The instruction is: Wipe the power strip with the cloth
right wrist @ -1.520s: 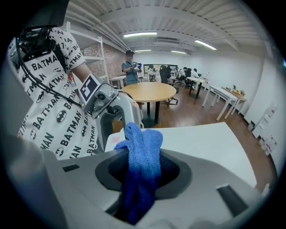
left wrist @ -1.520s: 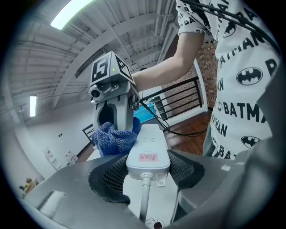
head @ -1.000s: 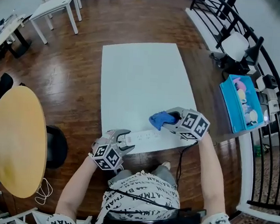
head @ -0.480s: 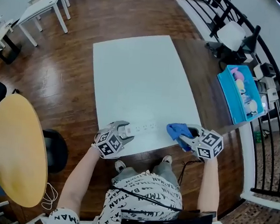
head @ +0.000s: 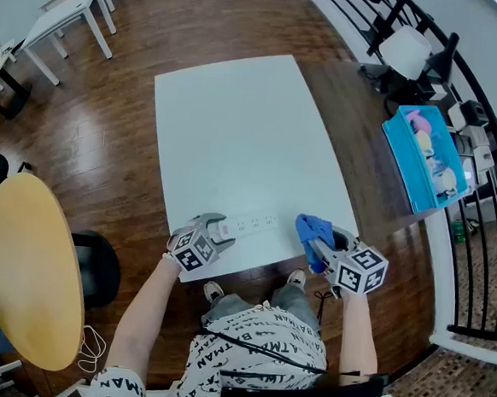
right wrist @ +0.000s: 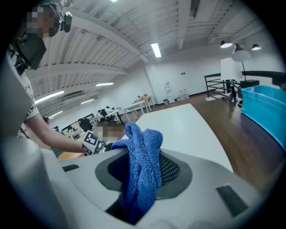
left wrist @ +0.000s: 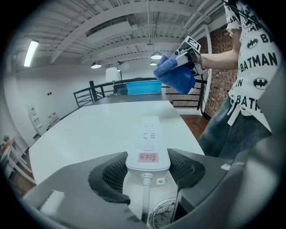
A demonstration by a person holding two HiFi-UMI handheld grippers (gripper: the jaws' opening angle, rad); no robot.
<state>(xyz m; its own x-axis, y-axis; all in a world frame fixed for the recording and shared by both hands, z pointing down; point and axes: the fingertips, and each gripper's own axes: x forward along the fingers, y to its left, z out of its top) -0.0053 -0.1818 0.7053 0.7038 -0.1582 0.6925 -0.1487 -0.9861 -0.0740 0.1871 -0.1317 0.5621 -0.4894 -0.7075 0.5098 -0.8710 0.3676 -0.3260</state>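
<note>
A white power strip [head: 252,225] lies along the near edge of the white table [head: 229,115]. My left gripper [head: 218,231] is shut on its left end. In the left gripper view the strip [left wrist: 149,132] runs straight away from the jaws, and both dark pads [left wrist: 109,172] press its sides. My right gripper [head: 324,240] is shut on a bunched blue cloth [head: 313,230], held just off the strip's right end, at the table's near right corner. In the right gripper view the cloth [right wrist: 143,163] fills the gap between the jaws.
A blue bin [head: 423,160] with small items stands on the floor to the right, by a black railing [head: 478,220]. A round yellow table [head: 29,270] and a black stool [head: 97,267] are at the left. White desks [head: 70,12] stand far left.
The right gripper has carried the cloth from above the strip's right part toward the near right corner and rolled over. The left gripper has sunk with the strip's end onto the table.
</note>
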